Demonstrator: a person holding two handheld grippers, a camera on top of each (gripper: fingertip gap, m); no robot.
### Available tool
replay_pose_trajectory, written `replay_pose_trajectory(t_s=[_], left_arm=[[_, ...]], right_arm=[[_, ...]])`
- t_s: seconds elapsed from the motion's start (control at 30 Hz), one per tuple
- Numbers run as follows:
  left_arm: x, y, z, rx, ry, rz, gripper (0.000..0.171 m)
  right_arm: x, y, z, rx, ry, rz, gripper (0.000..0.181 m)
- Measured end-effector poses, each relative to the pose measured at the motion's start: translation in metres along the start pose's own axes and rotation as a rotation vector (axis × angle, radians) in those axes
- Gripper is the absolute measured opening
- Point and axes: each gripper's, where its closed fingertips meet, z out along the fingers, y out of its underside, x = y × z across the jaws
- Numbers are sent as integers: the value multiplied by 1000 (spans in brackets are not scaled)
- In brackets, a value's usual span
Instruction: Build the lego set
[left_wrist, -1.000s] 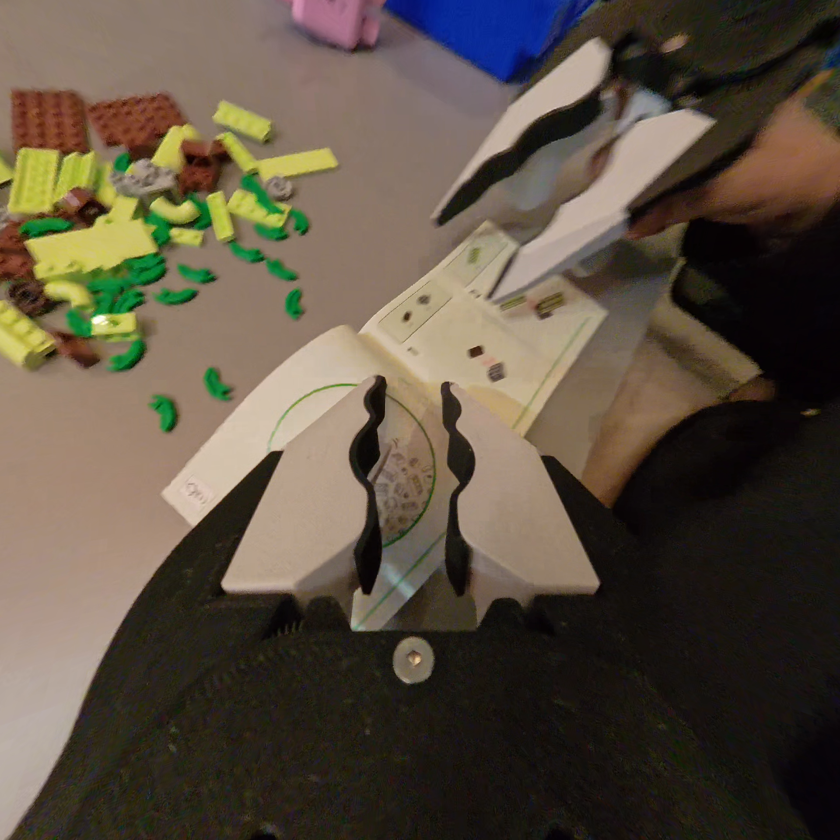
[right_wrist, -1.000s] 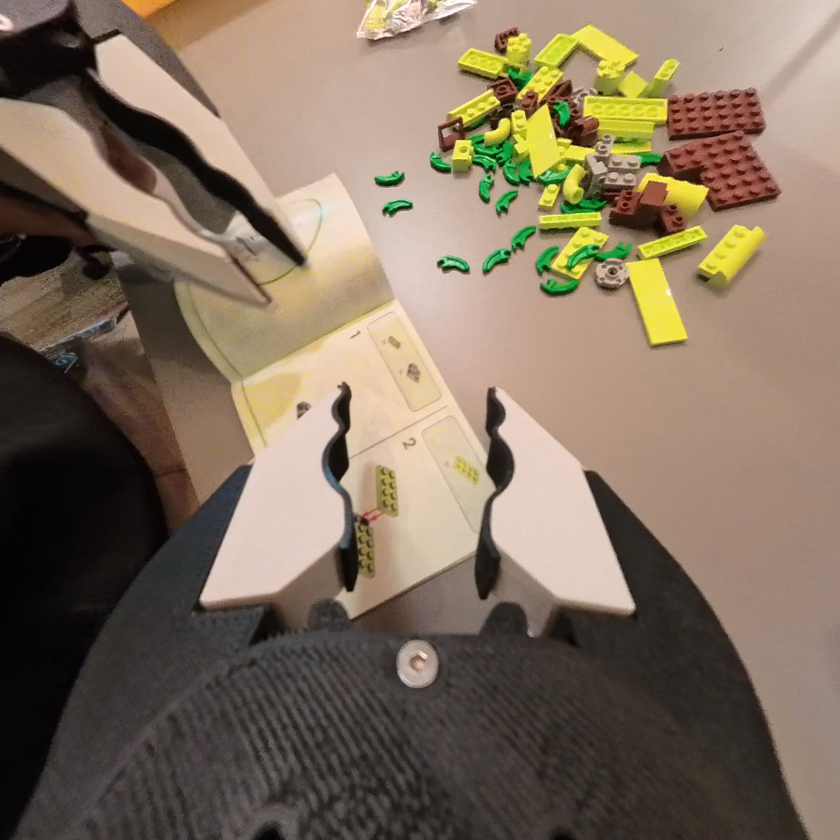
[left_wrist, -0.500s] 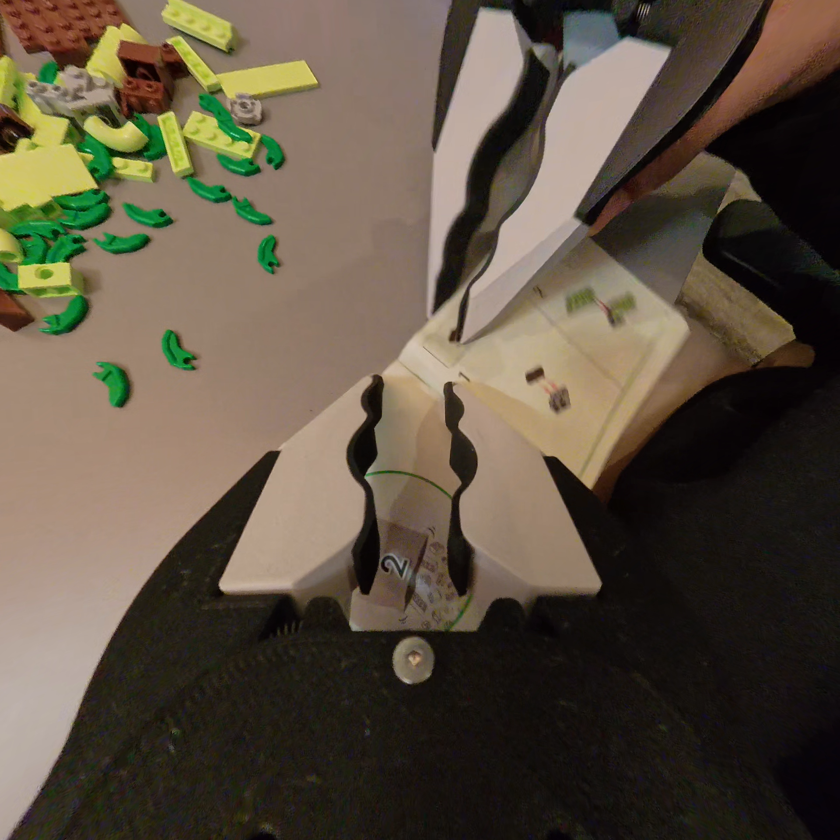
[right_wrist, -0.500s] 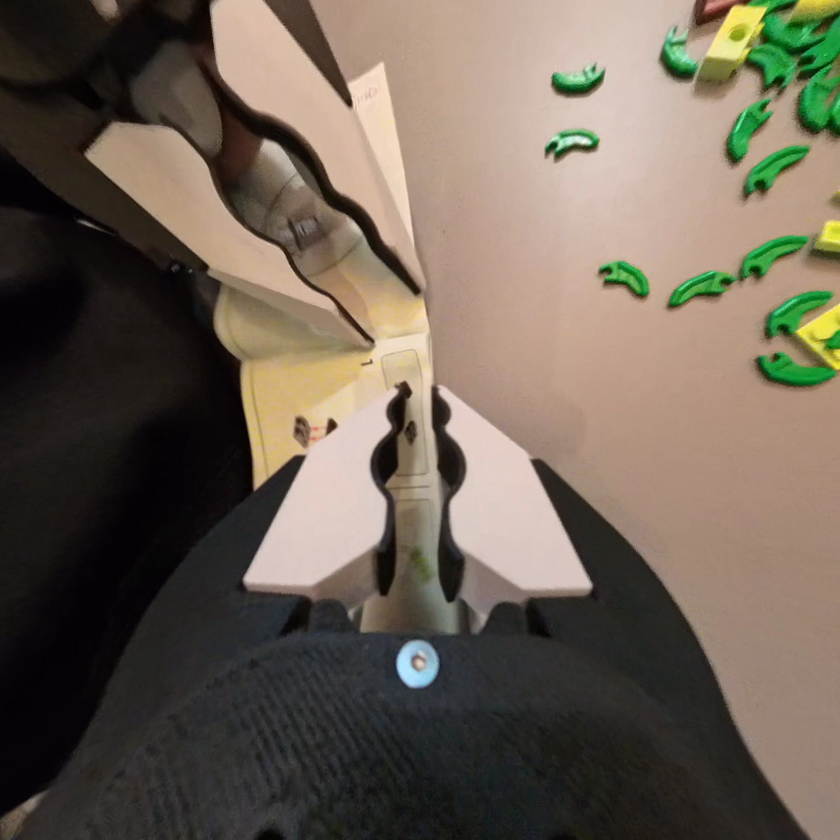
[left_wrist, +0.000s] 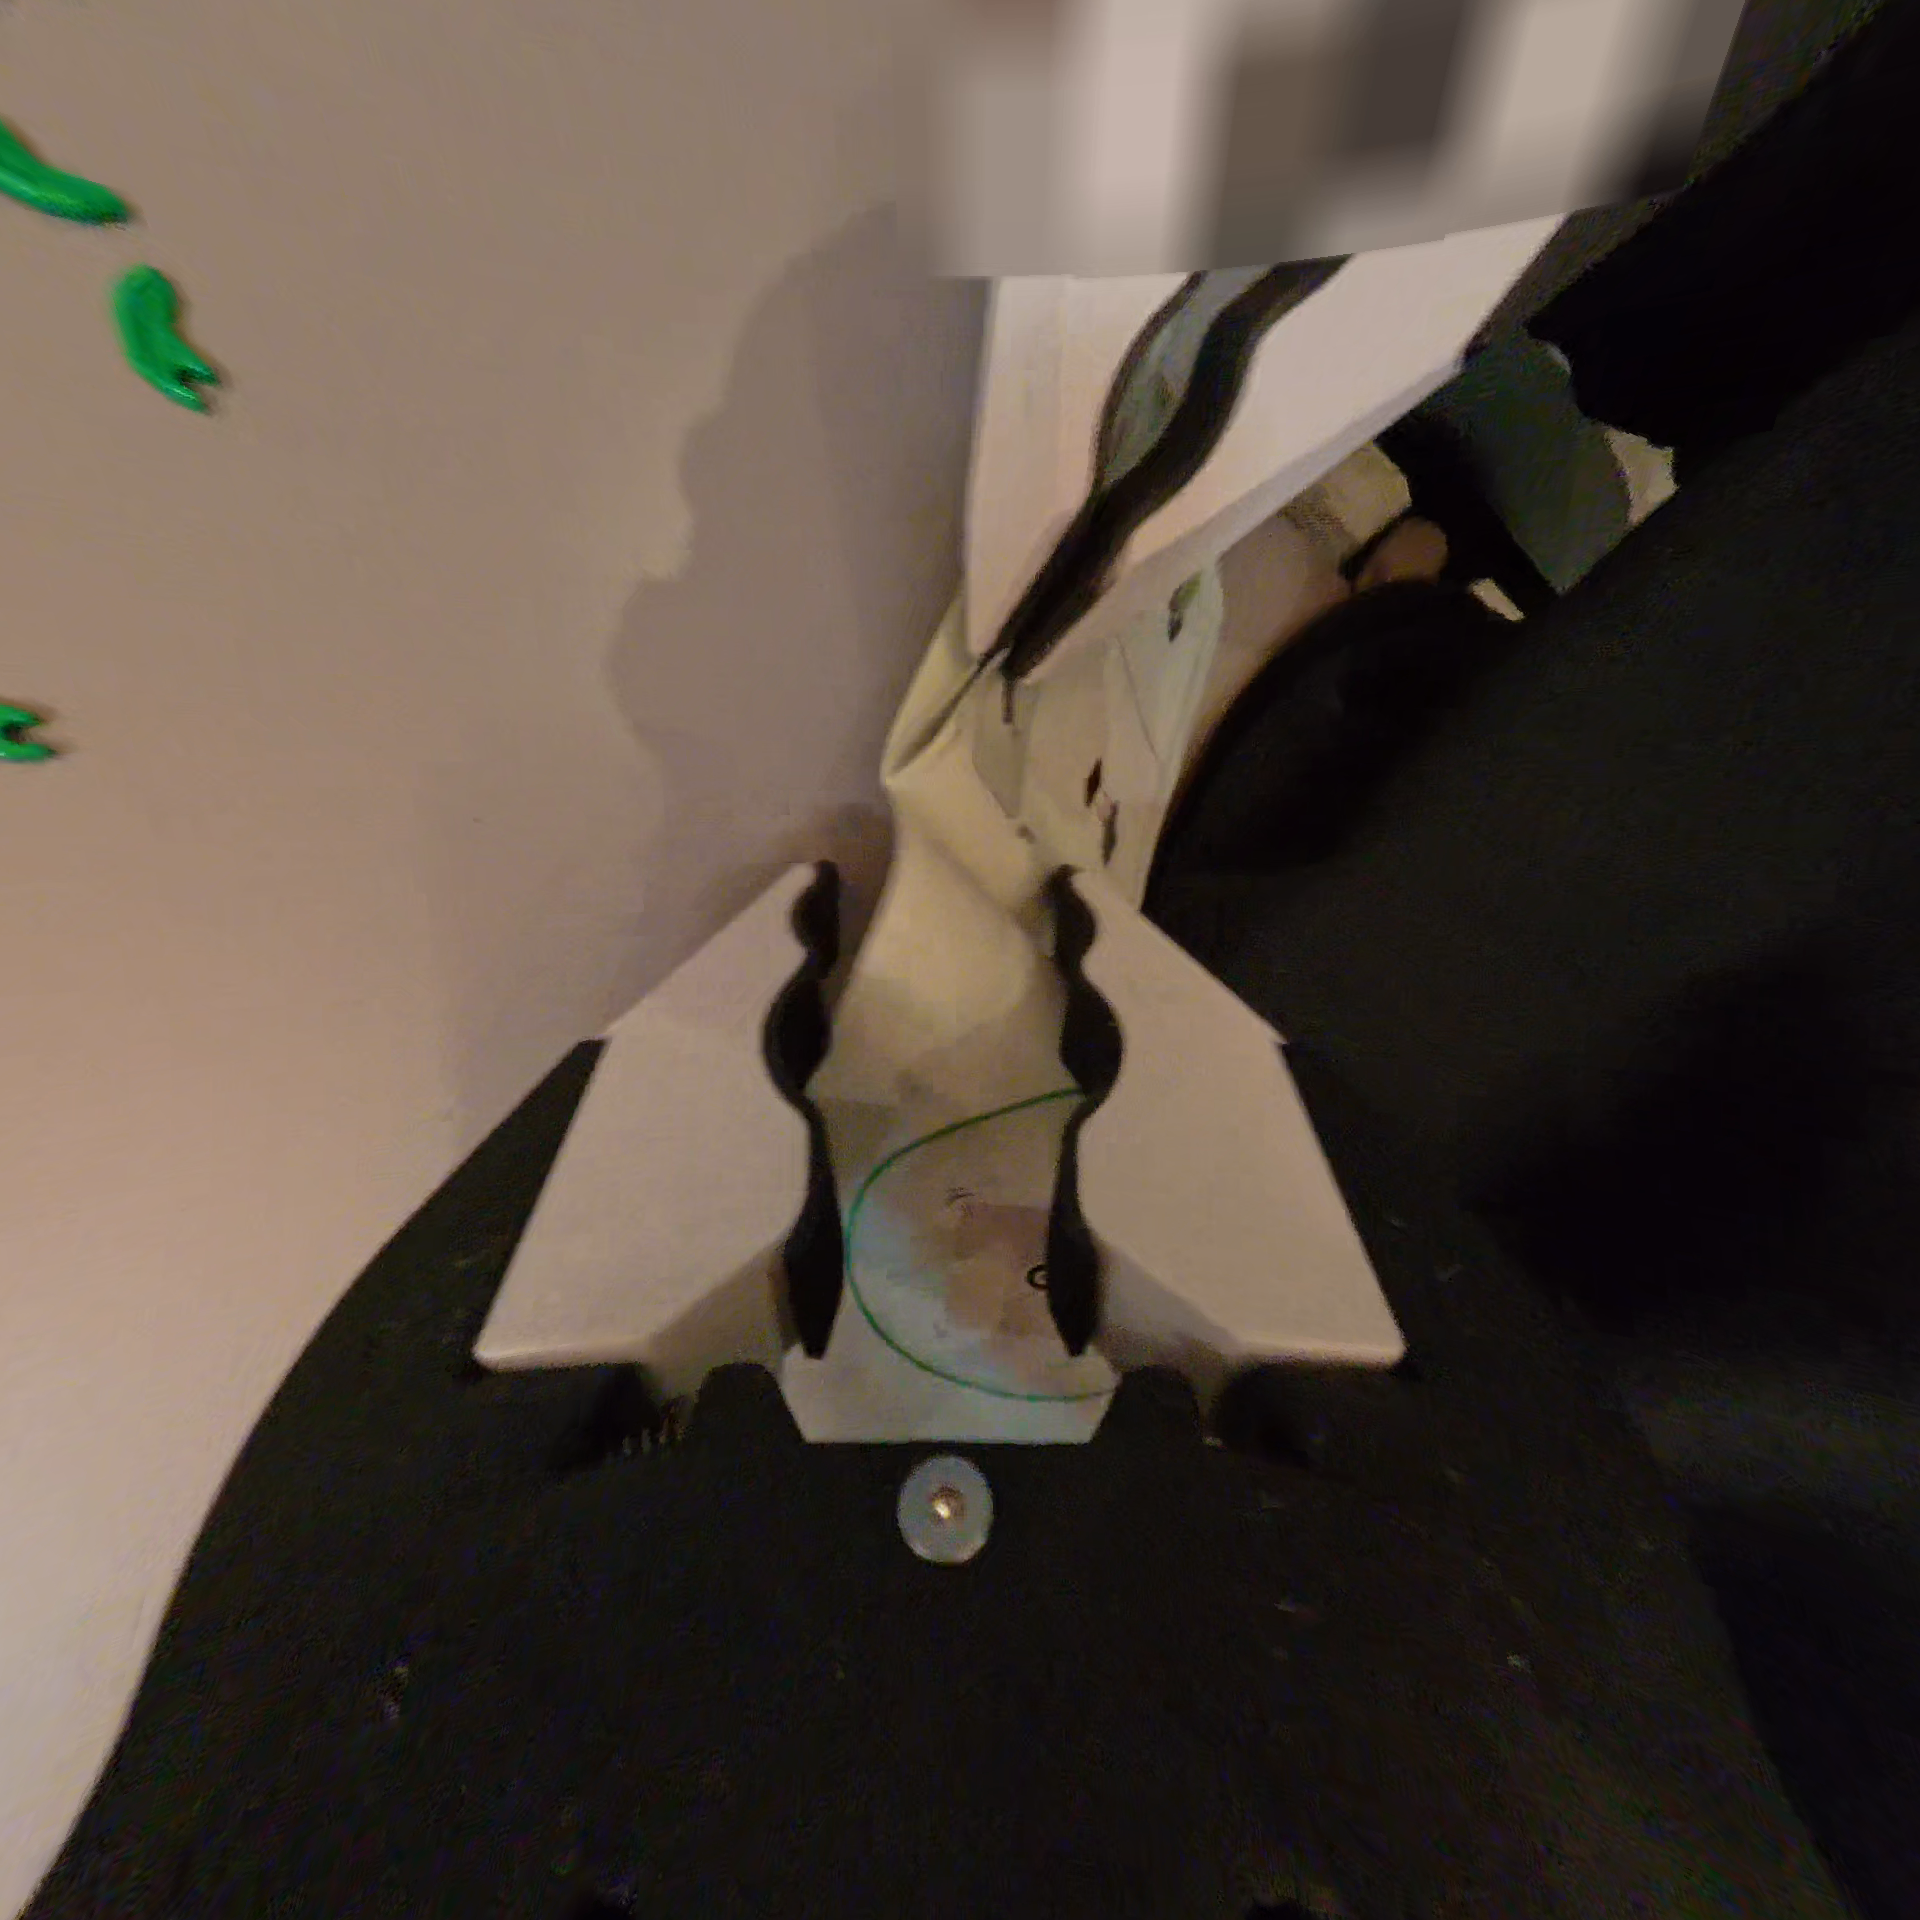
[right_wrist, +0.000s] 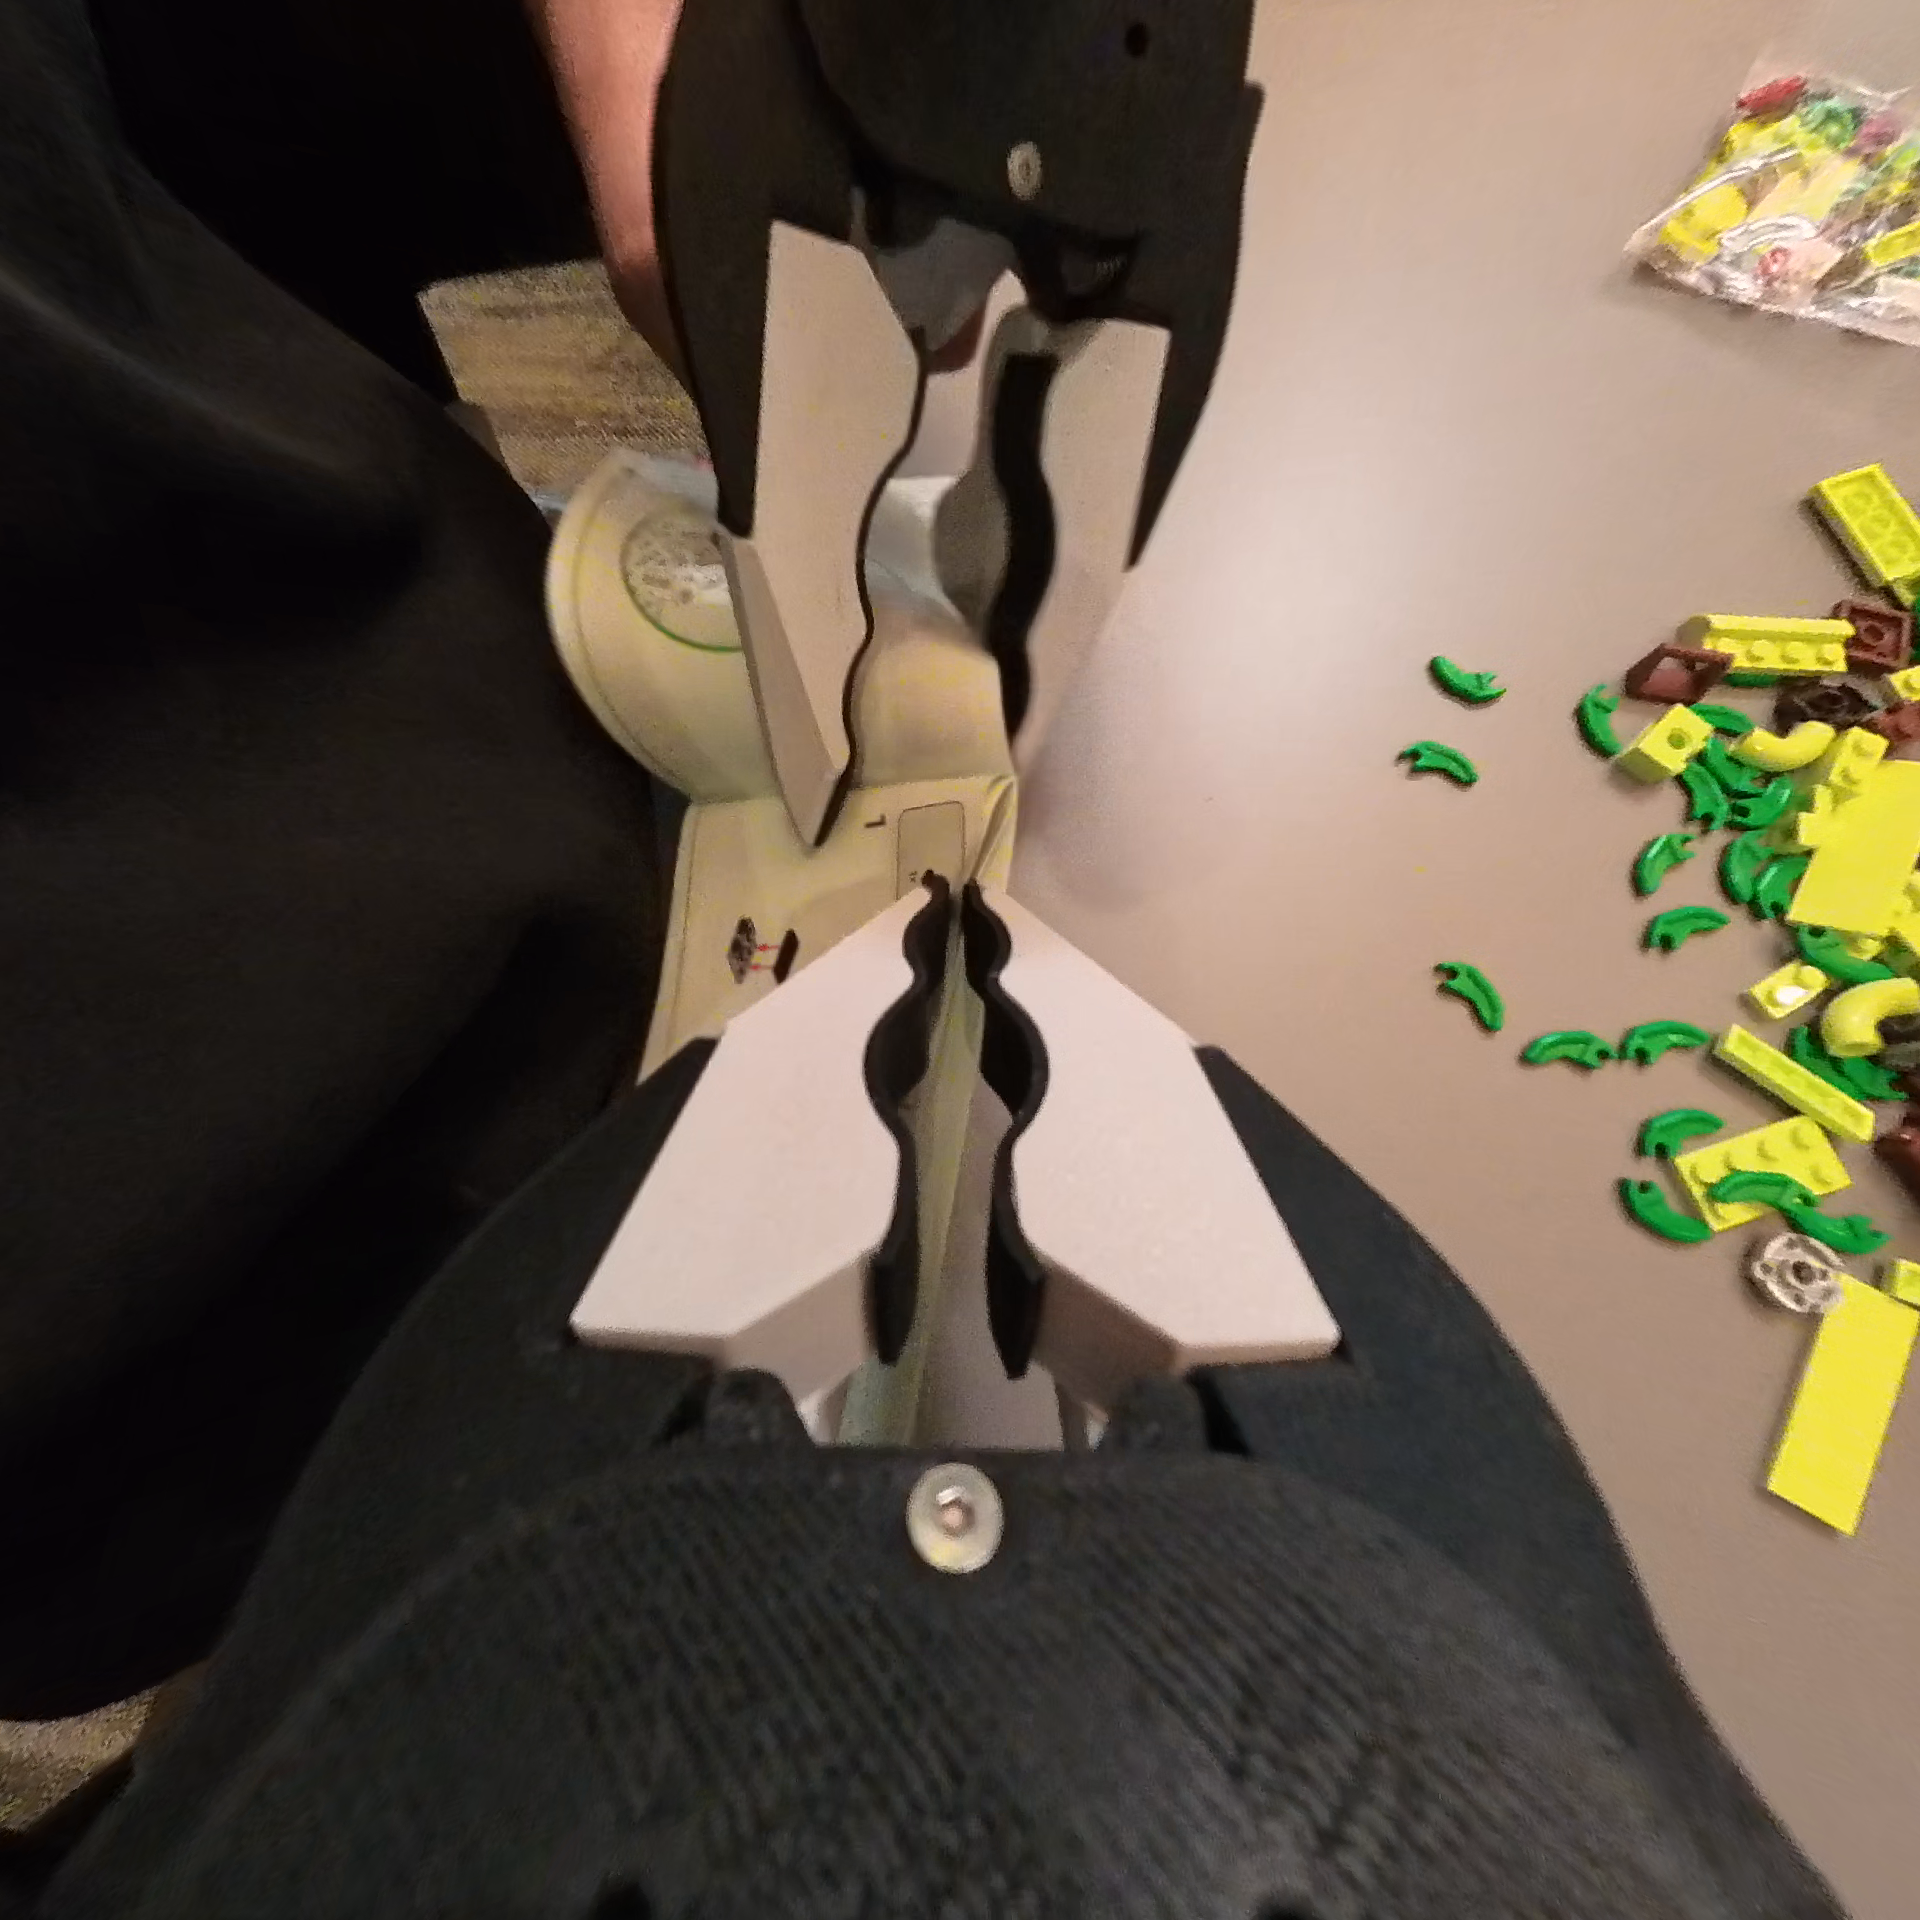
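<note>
The pale instruction booklet (right_wrist: 634, 665) lies at the table's near edge, one page lifted and twisted. My right gripper (right_wrist: 951, 888) is shut on the edge of that thin page; it also shows in the left wrist view (left_wrist: 997, 644), clamped on the page. My left gripper (left_wrist: 940, 883) has its jaws a little apart, with the curled booklet (left_wrist: 935, 997) between and under them. From the right wrist view the left gripper (right_wrist: 925, 774) points down onto the booklet, tip to tip with the right one. The loose lego pieces (right_wrist: 1818, 883), lime, green and brown, lie in a pile to the right.
Green curved pieces (left_wrist: 156, 332) lie scattered on the grey table (right_wrist: 1351, 520). A clear bag of pieces (right_wrist: 1787, 239) sits at the far right. A person's dark clothing (right_wrist: 260, 727) fills the left side, beyond the table edge. About 4 cm separates my left fingertips from my right.
My right gripper went from wide open to shut on the booklet page. Both grippers drew close together over the booklet, and the page has lifted and twisted.
</note>
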Motion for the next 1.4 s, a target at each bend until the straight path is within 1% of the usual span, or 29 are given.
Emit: replay_pose_trajectory(t_s=[0.03,0.07,0.13,0.2,0.27,0.3,0.33,0.37,0.4,0.43,0.47,0.5,0.53,0.57,0.63,0.7,0.73,0.83,0.9,0.97,1.07,1.17,1.23,1.27,1.33,1.4], left_arm=[[7,-2,0,12,29,4,27],[12,-5,0,29,51,5,17],[14,-7,0,48,43,9,13],[16,-11,-1,70,49,5,10],[23,-17,-4,104,86,-3,6],[26,-19,-5,114,95,-3,5],[27,-21,-6,117,91,2,5],[27,-23,-6,117,78,12,5],[26,-24,-6,117,65,25,5],[26,-25,-6,118,60,35,5],[27,-26,-6,119,60,45,5],[24,-27,-6,119,41,55,5],[22,-30,-8,127,32,68,6],[18,-33,-11,144,24,72,12],[4,-44,-20,189,-14,71,35],[-9,-61,-32,240,-33,71,51],[-15,-72,-39,267,-44,78,55],[-39,-114,-72,365,-150,145,64],[-60,-151,-102,444,-243,186,65],[-83,-191,-134,525,-308,194,65],[-140,-249,-180,586,-494,175,67],[-211,-297,-235,640,-758,187,68],[-256,-317,-268,649,-893,161,64],[-276,-324,-279,655,-924,131,64],[-306,-333,-285,682,-891,52,65],[-326,-337,-279,715,-846,-4,69]], right_arm=[[0,2,1,-14,5,-5,1],[-1,4,2,-25,5,-6,2],[2,7,2,-34,15,19,7],[7,3,-1,-5,25,80,33],[4,-6,-5,38,-23,149,49],[1,-10,-7,56,-65,186,54],[-5,-13,-7,69,-117,222,55],[-10,-15,-6,71,-163,255,49],[-14,-13,-5,57,-193,280,40],[-16,-8,-3,29,-212,287,29],[-17,-4,-2,5,-213,277,6],[-16,-4,-2,8,-207,269,1],[-16,-6,-5,17,-205,269,0],[-14,-8,-9,18,-200,273,0],[-5,-12,-22,3,-181,283,0],[10,-20,-41,-25,-164,311,0],[20,-24,-52,-46,-151,321,0],[59,-42,-90,-117,-93,340,0],[96,-62,-118,-136,-44,342,0],[142,-85,-141,-149,3,352,0],[222,-114,-170,-217,97,349,0],[304,-137,-193,-306,204,298,0],[358,-146,-206,-373,303,253,0],[383,-149,-209,-400,350,236,0],[426,-150,-210,-437,421,205,0],[455,-144,-202,-466,456,175,0]])
